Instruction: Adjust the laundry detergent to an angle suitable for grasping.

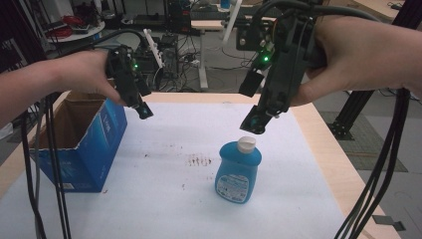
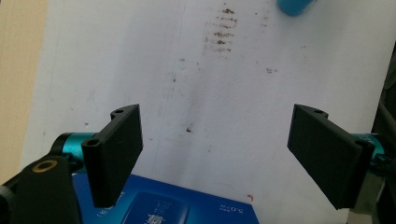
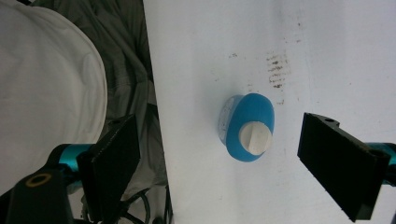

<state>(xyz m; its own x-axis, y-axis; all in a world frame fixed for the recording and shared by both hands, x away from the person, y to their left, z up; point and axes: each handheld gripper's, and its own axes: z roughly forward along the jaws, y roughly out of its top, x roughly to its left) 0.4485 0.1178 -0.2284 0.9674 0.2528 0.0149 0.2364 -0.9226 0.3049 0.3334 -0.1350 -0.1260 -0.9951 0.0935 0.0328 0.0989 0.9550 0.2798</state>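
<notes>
Left tongs (image 2: 215,156) hung above white worktop (image 2: 299,70), black jaws spread wide, nothing between them. Blue box (image 2: 163,207) with white lettering lay below jaws at bottom edge. Dark smudge marks (image 2: 224,28) streaked worktop near top. Rounded blue bottle (image 2: 293,5) peeked in at top edge. Tan wood strip (image 2: 18,70) ran along left.

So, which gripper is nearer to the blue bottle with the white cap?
The right. The right gripper hangs open just above the blue bottle, close to its white cap. The left gripper is open too, far off to the left, beside the blue cardboard box.
</notes>
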